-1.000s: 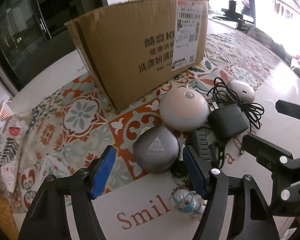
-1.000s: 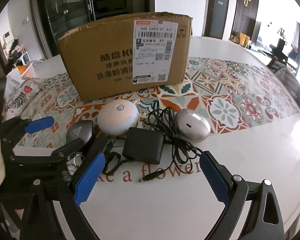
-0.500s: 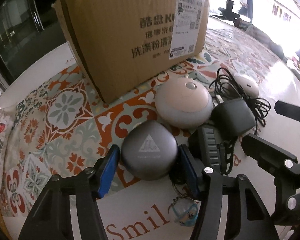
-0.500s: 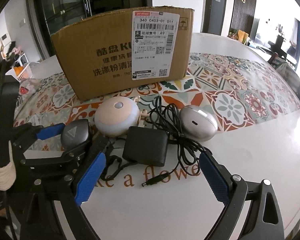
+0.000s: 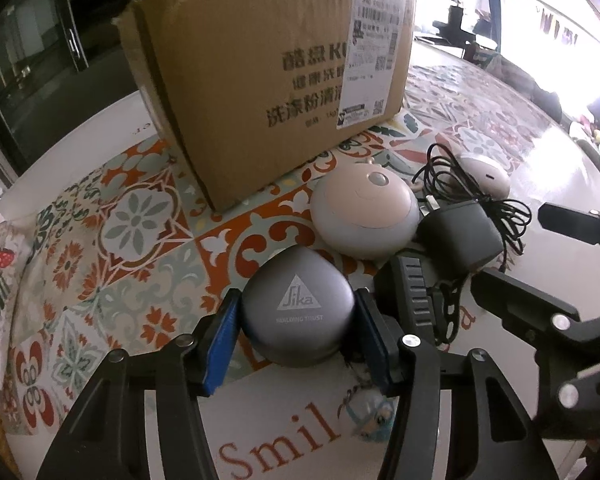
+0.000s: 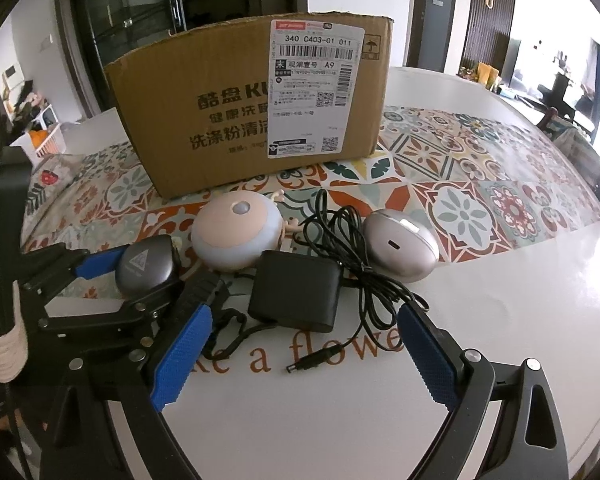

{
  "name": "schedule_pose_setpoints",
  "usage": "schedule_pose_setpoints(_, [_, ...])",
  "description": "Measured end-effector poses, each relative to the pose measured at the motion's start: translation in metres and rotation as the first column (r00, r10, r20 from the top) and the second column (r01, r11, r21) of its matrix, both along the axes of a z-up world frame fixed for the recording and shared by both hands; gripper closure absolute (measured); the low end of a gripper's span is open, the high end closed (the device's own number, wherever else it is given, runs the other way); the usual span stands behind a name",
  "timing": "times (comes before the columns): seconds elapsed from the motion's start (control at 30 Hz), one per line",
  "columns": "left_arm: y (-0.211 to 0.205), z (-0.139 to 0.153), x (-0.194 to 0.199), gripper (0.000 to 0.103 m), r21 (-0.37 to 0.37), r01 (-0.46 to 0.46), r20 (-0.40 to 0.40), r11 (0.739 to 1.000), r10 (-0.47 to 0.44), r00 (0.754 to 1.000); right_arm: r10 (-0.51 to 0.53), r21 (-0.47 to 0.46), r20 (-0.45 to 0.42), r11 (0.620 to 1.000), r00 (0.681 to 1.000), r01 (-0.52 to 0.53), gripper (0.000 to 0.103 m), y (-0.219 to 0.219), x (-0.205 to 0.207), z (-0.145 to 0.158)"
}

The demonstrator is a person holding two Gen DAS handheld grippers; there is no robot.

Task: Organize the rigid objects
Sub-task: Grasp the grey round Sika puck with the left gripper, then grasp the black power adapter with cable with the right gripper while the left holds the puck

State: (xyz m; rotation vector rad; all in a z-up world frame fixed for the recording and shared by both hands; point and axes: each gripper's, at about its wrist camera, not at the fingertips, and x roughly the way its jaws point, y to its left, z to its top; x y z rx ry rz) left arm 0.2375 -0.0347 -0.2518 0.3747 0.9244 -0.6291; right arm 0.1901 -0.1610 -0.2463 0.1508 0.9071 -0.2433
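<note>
Patterned tiles in orange, teal and cream cover the far half of your tablecloth (image 6: 480, 208), and the near half is plain white with brown lettering. Standing on the tiled part is the cardboard box (image 6: 236, 120), upright, with a white shipping label (image 6: 316, 88) on the face toward you.

Your left gripper (image 5: 298, 326) is clamped on the grey Sika case (image 5: 298, 314): both blue pads (image 5: 220, 344) press its sides, and the case sits at the seam where tiles meet white cloth. From the right wrist view the same case (image 6: 146, 266) shows between the left tool's fingers.

Crowding that grip, the pink round device (image 5: 364, 216) lies just behind and to the right of the case, close to touching it. A ribbed black strap piece (image 5: 414, 296) sits right against the left tool's right finger, and a small keychain figure (image 5: 370, 410) lies under that same finger on the white cloth.

Your right gripper (image 6: 300, 356) hangs spread wide, gripping nothing. Between and just beyond its pads (image 6: 180, 356) lie the black power adapter (image 6: 296, 292), its tangled black cable (image 6: 352, 248) and the loose barrel plug (image 6: 304, 360). The silver oval case (image 6: 400, 246) rests beside the cable, on the edge of the tiles, with the cable looping against its left side. The adapter touches the pink device's near rim
</note>
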Motion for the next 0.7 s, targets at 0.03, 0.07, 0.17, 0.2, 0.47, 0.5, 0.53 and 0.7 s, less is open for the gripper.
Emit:
schedule_pose_setpoints(0.03, [0.003, 0.004, -0.001, 0.048, -0.001, -0.008, 0.007, 1.0, 0.008, 1.0, 0.003, 0.002, 0.004, 1.0, 1.0, -0.003, 0.008, 0.0, 0.0, 0.001])
schedule_pose_setpoints(0.07, [0.006, 0.008, -0.002, 0.048, 0.001, -0.016, 0.016, 1.0, 0.016, 1.0, 0.006, 0.002, 0.009, 1.0, 1.0, -0.006, 0.009, 0.001, -0.001, 0.002])
schedule_pose_setpoints(0.17, [0.013, 0.018, -0.004, 0.048, -0.009, -0.037, 0.034, 0.999, 0.037, 0.999, 0.019, -0.016, 0.027, 1.0, 0.999, -0.019, 0.015, 0.003, 0.0, 0.002])
schedule_pose_setpoints(0.2, [0.015, 0.022, -0.006, 0.048, -0.007, -0.046, 0.043, 0.999, 0.046, 0.998, 0.021, -0.012, 0.03, 1.0, 0.999, -0.021, 0.017, 0.002, 0.001, 0.002])
schedule_pose_setpoints(0.47, [0.019, 0.027, -0.005, 0.048, -0.004, -0.058, 0.073, 0.998, 0.058, 0.996, 0.008, 0.047, 0.034, 0.999, 0.999, -0.01, 0.027, -0.001, 0.008, -0.012])
schedule_pose_setpoints(0.5, [0.02, 0.026, -0.004, 0.048, -0.007, -0.059, 0.071, 0.998, 0.059, 0.996, 0.008, 0.049, 0.036, 0.999, 0.999, -0.01, 0.028, -0.001, 0.009, -0.013])
schedule_pose_setpoints(0.53, [0.019, 0.026, -0.003, 0.048, -0.007, -0.061, 0.068, 0.998, 0.062, 0.996, 0.008, 0.045, 0.035, 0.999, 0.999, -0.009, 0.028, -0.001, 0.011, -0.014])
schedule_pose_setpoints(0.7, [0.02, 0.022, 0.002, 0.048, -0.016, -0.066, 0.052, 0.998, 0.067, 0.996, -0.008, 0.057, 0.037, 0.998, 0.999, 0.006, 0.031, -0.006, 0.019, -0.021])
